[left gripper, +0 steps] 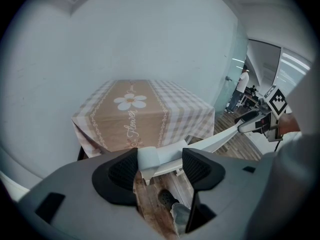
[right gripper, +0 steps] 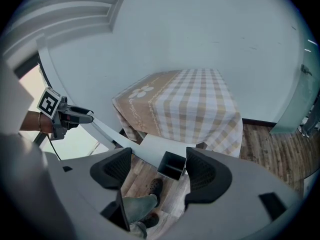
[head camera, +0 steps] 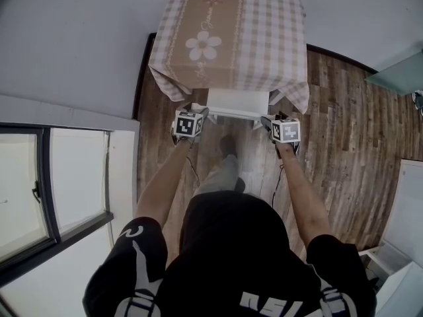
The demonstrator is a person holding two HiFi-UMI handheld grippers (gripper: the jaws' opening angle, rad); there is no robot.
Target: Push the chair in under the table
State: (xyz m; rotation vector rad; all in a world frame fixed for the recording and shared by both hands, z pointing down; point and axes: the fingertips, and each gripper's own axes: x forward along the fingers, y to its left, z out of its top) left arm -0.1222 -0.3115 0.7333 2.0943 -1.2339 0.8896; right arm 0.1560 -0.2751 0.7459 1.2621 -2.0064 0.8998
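The white chair [head camera: 238,102] stands with its seat tucked under the table [head camera: 231,35], which wears a beige checked cloth with a daisy. Only the chair's back rail shows in the head view. My left gripper [head camera: 203,112] is at the rail's left end and my right gripper [head camera: 268,121] at its right end. In the left gripper view, the rail's white end post [left gripper: 147,160] sits between the spread jaws of the left gripper [left gripper: 160,166]. The right gripper view has the rail's hollow square end [right gripper: 172,165] between the spread jaws of the right gripper [right gripper: 158,170], with gaps either side.
The table stands against a white wall [head camera: 79,38] on a wooden plank floor [head camera: 344,150]. My shoe [head camera: 229,144] is just behind the chair. A window [head camera: 53,177] is at the left, white furniture [head camera: 403,269] at the lower right. A person [left gripper: 243,86] stands far off.
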